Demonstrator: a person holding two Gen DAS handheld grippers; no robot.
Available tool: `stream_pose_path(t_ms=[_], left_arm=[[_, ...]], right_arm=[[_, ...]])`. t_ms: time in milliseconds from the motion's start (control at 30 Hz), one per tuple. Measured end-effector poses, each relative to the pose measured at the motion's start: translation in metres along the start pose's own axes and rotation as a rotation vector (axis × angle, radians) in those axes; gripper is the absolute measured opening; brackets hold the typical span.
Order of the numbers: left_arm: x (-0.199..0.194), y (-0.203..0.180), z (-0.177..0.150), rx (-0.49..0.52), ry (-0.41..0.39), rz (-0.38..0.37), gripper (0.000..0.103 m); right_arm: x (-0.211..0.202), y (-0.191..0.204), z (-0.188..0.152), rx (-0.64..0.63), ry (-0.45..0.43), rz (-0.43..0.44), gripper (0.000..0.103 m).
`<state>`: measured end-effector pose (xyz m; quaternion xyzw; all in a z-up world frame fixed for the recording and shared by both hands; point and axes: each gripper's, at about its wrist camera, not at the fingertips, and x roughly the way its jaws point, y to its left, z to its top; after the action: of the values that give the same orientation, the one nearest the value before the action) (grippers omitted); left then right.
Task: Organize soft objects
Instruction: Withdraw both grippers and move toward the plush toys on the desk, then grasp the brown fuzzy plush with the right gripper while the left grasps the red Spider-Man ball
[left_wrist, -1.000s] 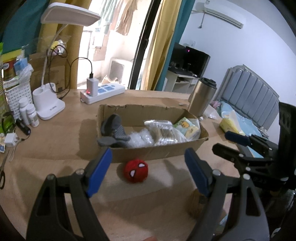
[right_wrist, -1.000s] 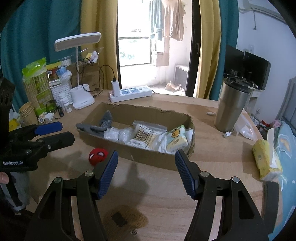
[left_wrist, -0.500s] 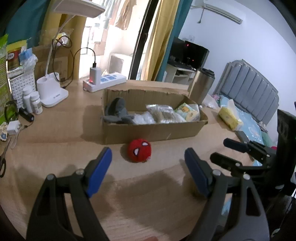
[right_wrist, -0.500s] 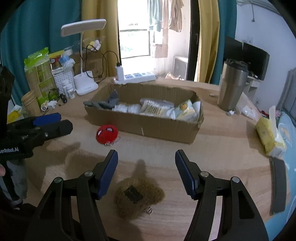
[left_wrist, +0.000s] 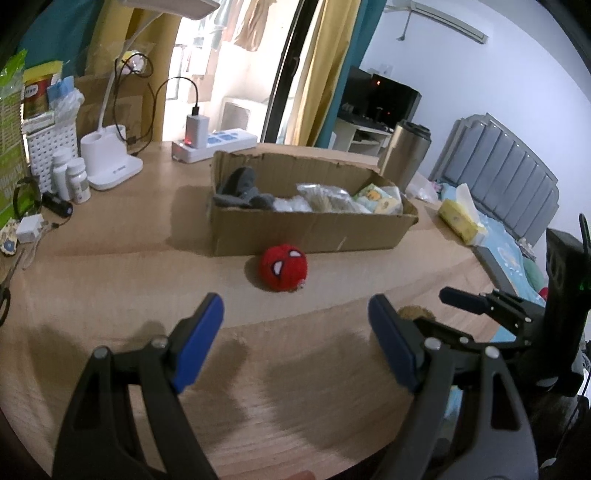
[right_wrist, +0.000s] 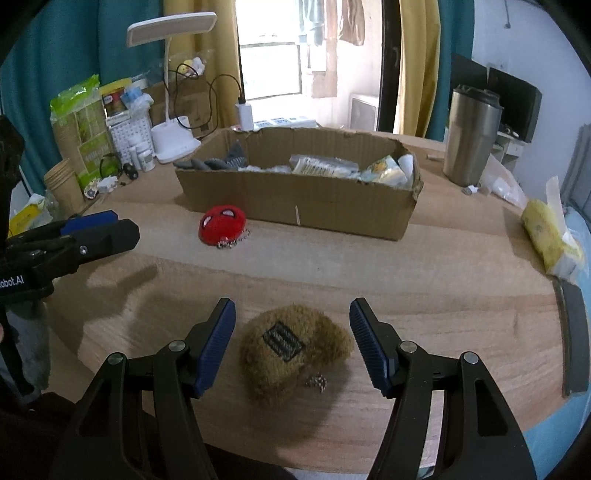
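A red Spider-Man plush ball (left_wrist: 283, 266) lies on the wooden table in front of a cardboard box (left_wrist: 306, 236); it also shows in the right wrist view (right_wrist: 222, 224) with a small chain. A brown fuzzy plush (right_wrist: 293, 347) lies near the table's front edge, between the open fingers of my right gripper (right_wrist: 291, 341). My left gripper (left_wrist: 295, 343) is open and empty, short of the red ball. The box (right_wrist: 295, 201) holds a grey soft toy (left_wrist: 240, 186), plastic packets and a yellow-printed pack (left_wrist: 380, 195).
A steel tumbler (right_wrist: 471, 138) stands right of the box. A desk lamp base (left_wrist: 110, 158), power strip (left_wrist: 214, 144), pill bottles (left_wrist: 72, 179) and paper cups (right_wrist: 64, 184) crowd the left. A yellow tissue pack (right_wrist: 550, 236) lies at the right table edge.
Both grippers have pulled back and lowered toward the table's near edge. The brown plush has come into view between the right gripper's fingers. Both stay open.
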<state>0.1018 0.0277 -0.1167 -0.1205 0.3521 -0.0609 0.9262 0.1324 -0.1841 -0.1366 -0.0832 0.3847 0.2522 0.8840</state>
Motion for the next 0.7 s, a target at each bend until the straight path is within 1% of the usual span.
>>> stream_pose_path(t_ms=[333, 700], left_arm=[[0.011, -0.003, -0.013, 0.003, 0.046, 0.000, 0.082], [0.027, -0.001, -0.012, -0.002, 0.082, 0.014, 0.082]], right_arm=[[0.018, -0.005, -0.017, 0.022, 0.065, 0.012, 0.068], [0.032, -0.011, -0.014, 0.026, 0.062, 0.040, 0.068]])
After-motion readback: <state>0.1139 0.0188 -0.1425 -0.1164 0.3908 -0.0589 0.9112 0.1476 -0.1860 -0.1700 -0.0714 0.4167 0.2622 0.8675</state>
